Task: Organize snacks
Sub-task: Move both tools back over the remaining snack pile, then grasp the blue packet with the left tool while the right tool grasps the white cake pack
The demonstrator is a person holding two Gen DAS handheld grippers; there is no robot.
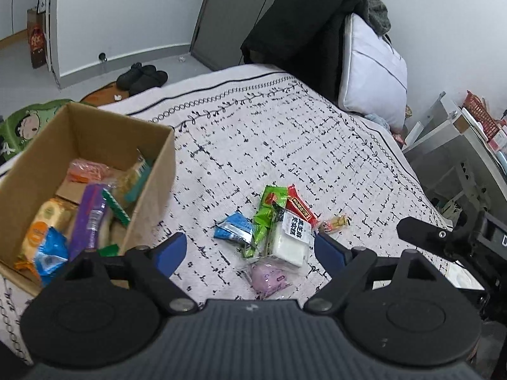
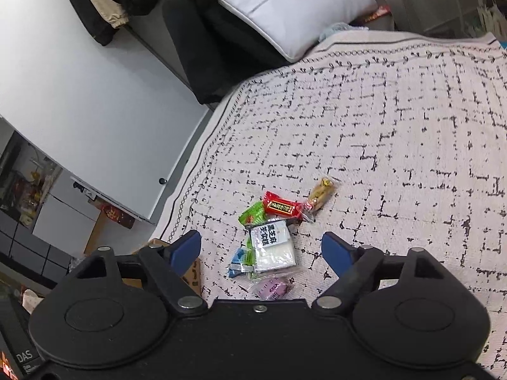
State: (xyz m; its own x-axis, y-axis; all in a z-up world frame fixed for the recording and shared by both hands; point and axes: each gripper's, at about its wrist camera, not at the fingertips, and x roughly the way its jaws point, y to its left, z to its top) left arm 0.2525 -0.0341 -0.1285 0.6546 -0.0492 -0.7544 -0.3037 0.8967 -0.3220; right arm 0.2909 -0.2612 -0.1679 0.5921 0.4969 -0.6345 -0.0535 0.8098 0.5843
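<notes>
A small heap of snack packets lies on the patterned bedspread (image 1: 285,145): a white packet with black print (image 1: 293,240) (image 2: 273,247), a green one (image 1: 267,215) (image 2: 252,214), a red one (image 1: 299,205) (image 2: 282,207), a blue one (image 1: 233,229) (image 2: 239,261), a purple one (image 1: 269,277) (image 2: 274,286) and a small yellow one (image 1: 336,221) (image 2: 321,190). My left gripper (image 1: 250,250) hovers open just before the heap. My right gripper (image 2: 261,248) is open over the same heap, its blue pads clear of the packets. A cardboard box (image 1: 95,133) at the left holds several snacks.
A pillow (image 1: 374,69) and dark clothes (image 1: 301,22) lie at the bed's head. Shelving and clutter (image 1: 459,145) stand off the bed's right side. Shoes (image 1: 142,76) sit on the floor beyond the bed. The right gripper's body (image 1: 453,237) shows at the left wrist view's right edge.
</notes>
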